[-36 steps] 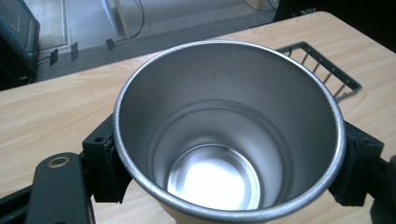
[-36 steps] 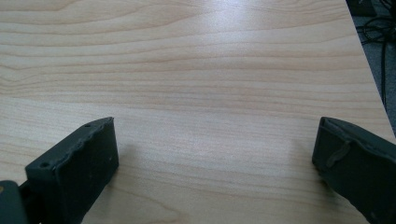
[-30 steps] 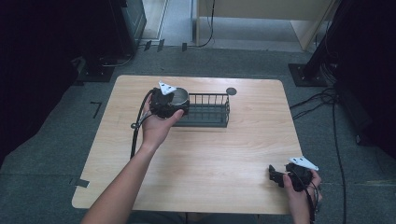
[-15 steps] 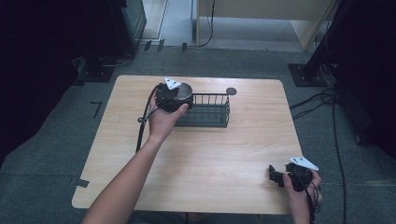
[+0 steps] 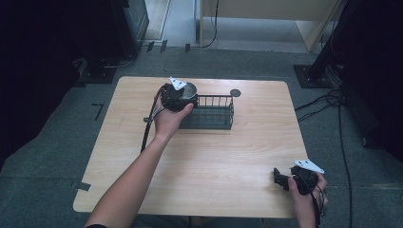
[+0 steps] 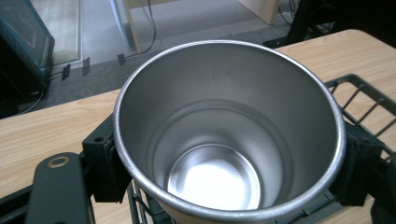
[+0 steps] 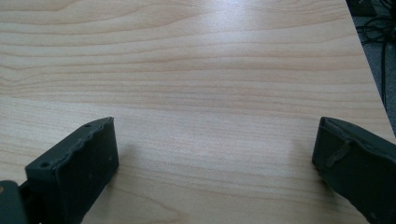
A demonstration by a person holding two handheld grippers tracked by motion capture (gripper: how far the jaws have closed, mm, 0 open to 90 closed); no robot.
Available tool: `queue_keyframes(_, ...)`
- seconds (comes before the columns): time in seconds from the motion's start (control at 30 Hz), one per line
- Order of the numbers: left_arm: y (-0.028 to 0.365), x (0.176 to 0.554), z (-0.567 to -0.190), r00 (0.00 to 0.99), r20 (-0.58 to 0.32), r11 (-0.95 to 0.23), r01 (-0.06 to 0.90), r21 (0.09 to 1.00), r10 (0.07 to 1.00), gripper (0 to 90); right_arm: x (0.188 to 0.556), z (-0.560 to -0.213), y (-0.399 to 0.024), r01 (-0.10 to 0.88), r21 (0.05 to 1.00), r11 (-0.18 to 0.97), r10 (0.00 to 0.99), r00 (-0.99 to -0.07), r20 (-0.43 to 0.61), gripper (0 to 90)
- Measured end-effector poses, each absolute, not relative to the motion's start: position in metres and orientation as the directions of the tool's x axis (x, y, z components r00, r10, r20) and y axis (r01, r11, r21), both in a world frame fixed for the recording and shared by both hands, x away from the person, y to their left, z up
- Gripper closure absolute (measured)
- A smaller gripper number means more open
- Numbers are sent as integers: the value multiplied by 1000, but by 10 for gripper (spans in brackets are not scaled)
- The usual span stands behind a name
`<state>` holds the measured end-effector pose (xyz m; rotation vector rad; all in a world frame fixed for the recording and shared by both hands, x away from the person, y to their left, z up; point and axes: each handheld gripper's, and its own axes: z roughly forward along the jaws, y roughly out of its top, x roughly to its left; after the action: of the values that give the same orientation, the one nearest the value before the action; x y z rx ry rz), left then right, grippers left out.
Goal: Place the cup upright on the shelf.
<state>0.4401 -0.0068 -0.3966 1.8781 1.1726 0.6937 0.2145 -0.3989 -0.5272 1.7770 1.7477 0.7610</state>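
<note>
A shiny steel cup (image 6: 229,135) sits upright between the jaws of my left gripper (image 6: 231,163), which is shut on its sides. In the high view this gripper (image 5: 177,95) holds the cup (image 5: 191,89) at the left end of a black wire basket (image 5: 211,114). The basket's rim (image 6: 359,88) lies just below and to the right of the cup. The cup is empty inside. My right gripper (image 5: 280,178) rests at the near right of the wooden table (image 5: 228,156). Its jaws stand wide open over bare wood (image 7: 215,158).
A small dark round disc (image 5: 235,92) lies on the table behind the basket's right end. A black cable (image 5: 148,124) trails from the left gripper across the table's left side. Grey carpet, cables and dark equipment surround the table.
My left hand has carried the cup a little to the right and slightly lower, onto the basket's left end. The right hand has stayed put.
</note>
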Motion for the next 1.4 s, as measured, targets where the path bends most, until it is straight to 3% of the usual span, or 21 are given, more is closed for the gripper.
queue_keyframes(0.57,-8,450,-430,412,35,-277,545,791,911,190,215,-527,-399,703,711,-22,1000,2,29,0)
queue_keyframes(1.07,-6,448,-431,427,47,-309,569,762,903,180,215,-527,-399,704,710,-21,1000,2,28,0)
queue_keyframes(1.4,-3,444,-424,443,21,-307,586,750,896,52,215,-527,-399,703,710,-21,1000,1,28,0)
